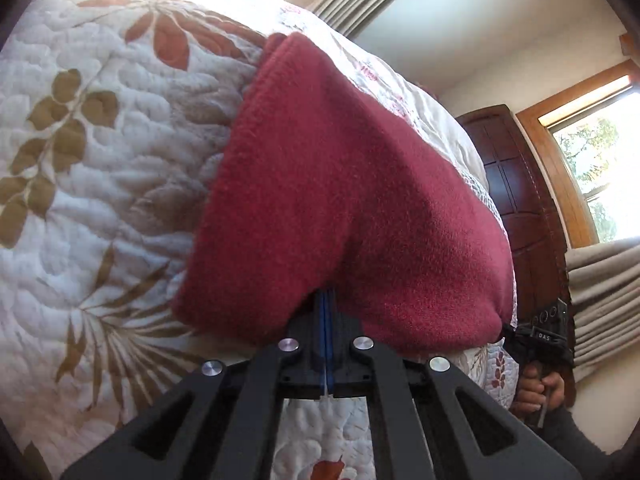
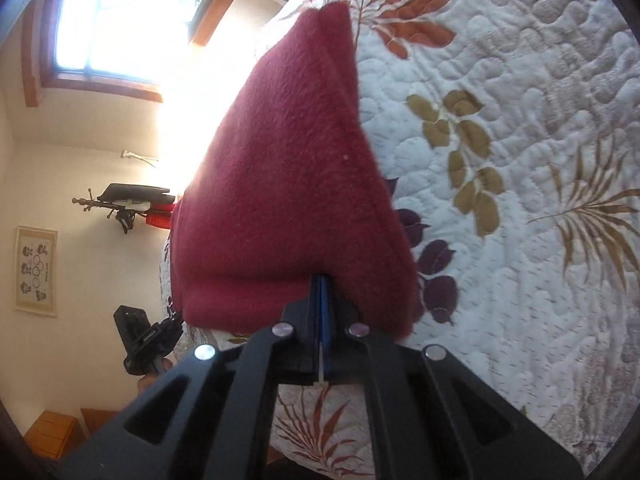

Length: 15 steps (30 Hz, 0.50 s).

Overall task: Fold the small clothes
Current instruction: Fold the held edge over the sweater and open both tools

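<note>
A dark red fleece garment [image 1: 340,200] is lifted off the quilted bedspread [image 1: 80,140], stretched between both grippers. My left gripper [image 1: 326,300] is shut on one near edge of it, blue pads pressed together, tips hidden in the cloth. My right gripper [image 2: 320,284] is shut on the other near edge of the same garment [image 2: 288,184], tips also buried. The far end of the garment trails toward the bed. The other gripper [image 1: 540,336] shows at the right of the left wrist view, held by a hand [image 1: 536,388].
White floral quilt [image 2: 520,160] covers the bed. A dark wooden headboard [image 1: 516,184], curtains [image 1: 604,300] and a window [image 1: 600,168] stand at the right. In the right wrist view, a window [image 2: 112,20], wall picture [image 2: 36,268], coat hook [image 2: 120,204] and wooden furniture [image 2: 52,432].
</note>
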Each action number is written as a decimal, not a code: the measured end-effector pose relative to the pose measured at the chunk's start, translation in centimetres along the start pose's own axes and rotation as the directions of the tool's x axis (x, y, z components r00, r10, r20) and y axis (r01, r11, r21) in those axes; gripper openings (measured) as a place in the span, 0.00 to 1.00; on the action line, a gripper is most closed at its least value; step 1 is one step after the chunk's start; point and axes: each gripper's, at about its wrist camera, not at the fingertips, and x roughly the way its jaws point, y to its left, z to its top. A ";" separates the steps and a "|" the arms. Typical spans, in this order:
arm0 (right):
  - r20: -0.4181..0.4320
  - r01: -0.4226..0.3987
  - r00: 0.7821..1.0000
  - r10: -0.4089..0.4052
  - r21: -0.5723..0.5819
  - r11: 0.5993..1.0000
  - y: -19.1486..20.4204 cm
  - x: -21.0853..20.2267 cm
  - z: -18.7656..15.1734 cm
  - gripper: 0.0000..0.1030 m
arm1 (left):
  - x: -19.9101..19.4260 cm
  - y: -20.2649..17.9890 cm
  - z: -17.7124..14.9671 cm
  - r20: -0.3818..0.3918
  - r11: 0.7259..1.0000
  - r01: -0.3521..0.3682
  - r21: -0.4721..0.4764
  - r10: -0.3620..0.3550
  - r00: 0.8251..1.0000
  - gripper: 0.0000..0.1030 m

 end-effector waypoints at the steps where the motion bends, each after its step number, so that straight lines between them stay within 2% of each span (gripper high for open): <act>1: 0.025 0.006 1.000 -0.006 0.000 1.000 0.2 -0.8 -0.2 0.06 | -0.8 -0.7 -0.1 0.015 1.000 0.018 0.007 -0.018 1.000 0.04; 2: 0.048 -0.001 0.999 0.001 -0.002 1.000 0.7 -1.5 -0.5 0.06 | -1.6 -1.5 -0.2 0.030 0.998 0.061 0.016 -0.061 0.998 0.04; 4: 0.085 -0.018 0.996 0.019 -0.013 1.000 1.6 -2.1 -1.1 0.07 | -2.4 -3.6 -0.7 0.039 0.989 0.135 0.055 -0.137 0.990 0.13; 6: 0.103 0.015 0.995 -0.015 0.000 1.000 1.4 -1.7 -1.4 0.13 | -1.6 -4.9 -0.9 0.016 0.982 0.164 0.095 -0.166 0.986 0.18; 7: 0.099 0.063 0.993 -0.066 0.028 0.998 0.8 -1.0 -1.3 0.13 | -0.9 -5.2 -0.8 0.000 0.982 0.157 0.107 -0.158 0.987 0.21; 8: 0.085 0.119 0.989 -0.124 0.062 0.991 0.0 -0.5 -1.2 0.04 | 0.0 -5.2 -0.5 -0.014 0.984 0.143 0.107 -0.142 0.990 0.23; 10: 0.101 0.165 0.980 -0.172 0.076 0.983 0.6 -0.6 -1.8 0.00 | 1.6 -3.9 -0.1 -0.056 0.994 0.091 0.065 -0.087 0.995 0.33; 11: 0.119 0.187 0.974 -0.191 0.045 0.981 1.9 -1.1 -2.2 0.06 | 2.1 -3.1 -0.2 -0.082 0.997 0.065 0.041 -0.061 0.995 0.33; 13: 0.158 0.196 0.970 -0.185 -0.054 0.979 6.0 -1.7 -3.1 0.09 | 1.9 -1.8 -0.4 -0.091 0.995 0.094 0.016 -0.093 0.992 0.33; 15: 0.171 0.192 0.971 -0.165 -0.159 0.968 10.7 -0.8 -3.8 0.17 | 1.6 -0.9 -0.5 -0.103 0.995 0.099 0.011 -0.098 0.990 0.34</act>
